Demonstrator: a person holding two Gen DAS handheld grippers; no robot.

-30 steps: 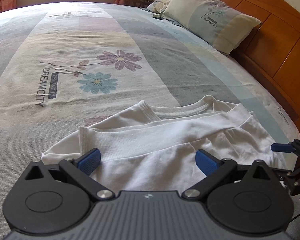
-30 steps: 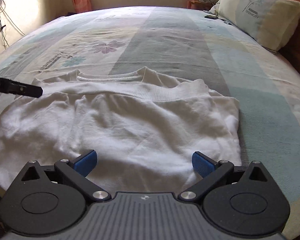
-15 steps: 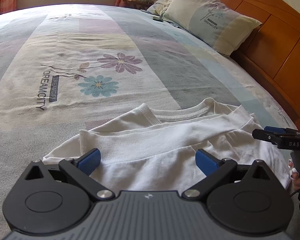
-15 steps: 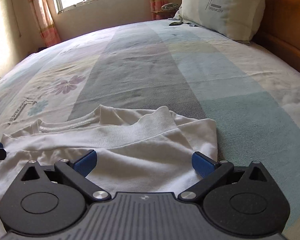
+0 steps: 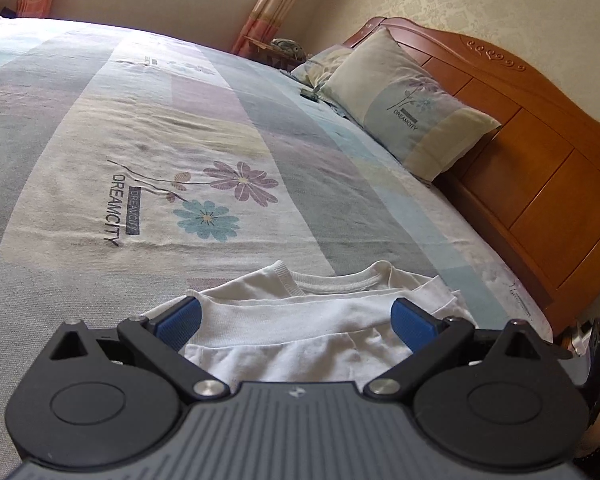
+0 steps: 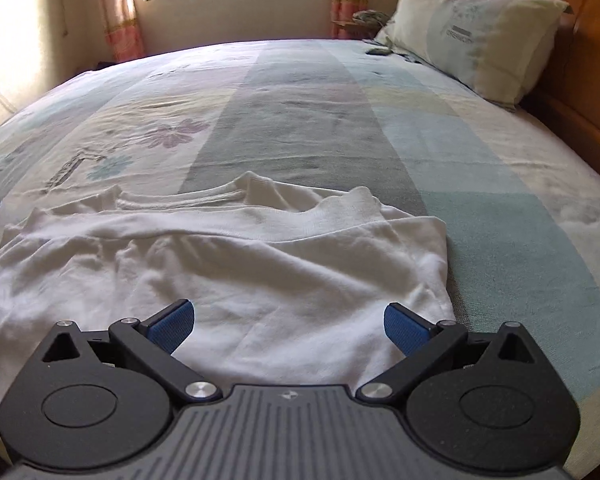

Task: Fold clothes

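We hold both claws released over the rumpled white cotton sweatshirt [image 6: 228, 264], half-folded on the bed just ahead of our right gripper [image 6: 286, 322] and left gripper [image 5: 296, 320], ready to pinch its hem.

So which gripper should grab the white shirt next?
Probably the right gripper: open, with the folded white cotton shirt spread wide beneath it. The left gripper, also open, sees only a small part by the collar.

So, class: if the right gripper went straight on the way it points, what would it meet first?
Most likely the white shirt, lying just ahead of the open right gripper; depth is unclear, so it might skim over.
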